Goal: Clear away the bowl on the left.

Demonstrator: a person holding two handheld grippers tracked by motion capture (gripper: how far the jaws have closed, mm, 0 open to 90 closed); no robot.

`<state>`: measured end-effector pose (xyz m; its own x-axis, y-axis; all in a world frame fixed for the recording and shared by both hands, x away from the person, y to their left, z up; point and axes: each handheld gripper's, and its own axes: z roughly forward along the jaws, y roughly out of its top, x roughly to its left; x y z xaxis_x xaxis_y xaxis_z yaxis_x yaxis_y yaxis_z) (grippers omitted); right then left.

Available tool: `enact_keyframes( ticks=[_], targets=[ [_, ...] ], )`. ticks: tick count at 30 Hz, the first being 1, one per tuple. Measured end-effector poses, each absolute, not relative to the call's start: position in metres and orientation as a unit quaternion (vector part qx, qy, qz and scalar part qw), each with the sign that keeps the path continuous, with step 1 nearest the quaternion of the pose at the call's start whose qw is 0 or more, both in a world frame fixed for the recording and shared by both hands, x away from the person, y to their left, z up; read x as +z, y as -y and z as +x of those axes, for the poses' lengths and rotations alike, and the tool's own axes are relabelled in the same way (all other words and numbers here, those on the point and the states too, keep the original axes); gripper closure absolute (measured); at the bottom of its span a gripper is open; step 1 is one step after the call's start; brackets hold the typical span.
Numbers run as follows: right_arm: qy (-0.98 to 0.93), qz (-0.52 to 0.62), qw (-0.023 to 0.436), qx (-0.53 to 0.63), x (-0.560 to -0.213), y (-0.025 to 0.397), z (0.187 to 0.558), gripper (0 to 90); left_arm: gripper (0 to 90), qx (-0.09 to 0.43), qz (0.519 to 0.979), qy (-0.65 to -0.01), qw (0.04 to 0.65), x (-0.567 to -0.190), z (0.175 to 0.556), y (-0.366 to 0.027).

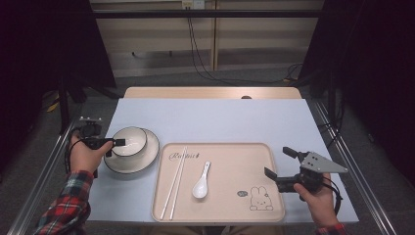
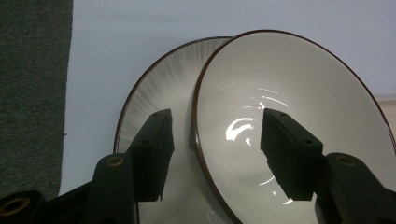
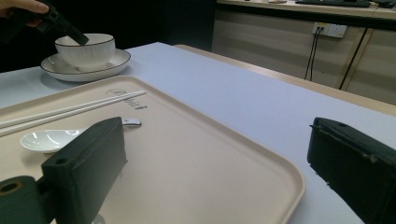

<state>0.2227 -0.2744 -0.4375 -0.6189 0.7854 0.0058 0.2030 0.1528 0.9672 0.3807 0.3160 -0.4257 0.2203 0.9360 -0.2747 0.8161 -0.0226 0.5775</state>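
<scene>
A white bowl (image 1: 132, 137) (image 2: 303, 84) (image 3: 86, 51) stands on a ribbed white plate (image 1: 149, 152) (image 2: 159, 79) (image 3: 112, 63) at the table's left. My left gripper (image 1: 115, 147) (image 2: 217, 116) is open and straddles the bowl's near rim, one jaw inside the bowl and one outside over the plate. A beige tray (image 1: 230, 196) (image 3: 210, 154) holds white chopsticks (image 1: 176, 181) (image 3: 70, 109) and a white spoon (image 1: 200, 186) (image 3: 46, 139). My right gripper (image 1: 279, 161) (image 3: 217, 128) hovers open at the tray's right edge with nothing between its jaws.
The pale blue table top (image 1: 220, 120) has bare room behind the tray. A wooden strip (image 1: 210, 92) runs along its far edge. Black cables (image 1: 200, 58) lie on the floor beyond. Metal rails flank both table sides.
</scene>
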Motion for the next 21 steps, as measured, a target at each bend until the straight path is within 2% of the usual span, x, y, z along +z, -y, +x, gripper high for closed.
enact_keyframes(
  ticks=[1, 12, 17, 21],
  targets=[
    [-0.711, 0.346, 0.267, 0.551, -0.437, 0.275, 0.223, 3.7, 50.2, 0.092, 0.706, -0.622, 0.326, -0.428, 0.381, -0.316],
    [-0.713, 0.344, 0.267, 0.550, -0.437, 0.275, 0.223, 3.7, 76.1, 0.085, 0.687, -0.646, 0.323, -0.440, 0.382, -0.318],
    [-0.712, 0.344, 0.266, 0.551, -0.437, 0.275, 0.223, 3.7, 81.2, 0.088, 0.679, -0.651, 0.327, -0.441, 0.382, -0.319],
    [-0.712, 0.344, 0.268, 0.550, -0.437, 0.275, 0.223, 3.7, 81.6, 0.085, 0.677, -0.652, 0.330, -0.439, 0.382, -0.317]
  ],
)
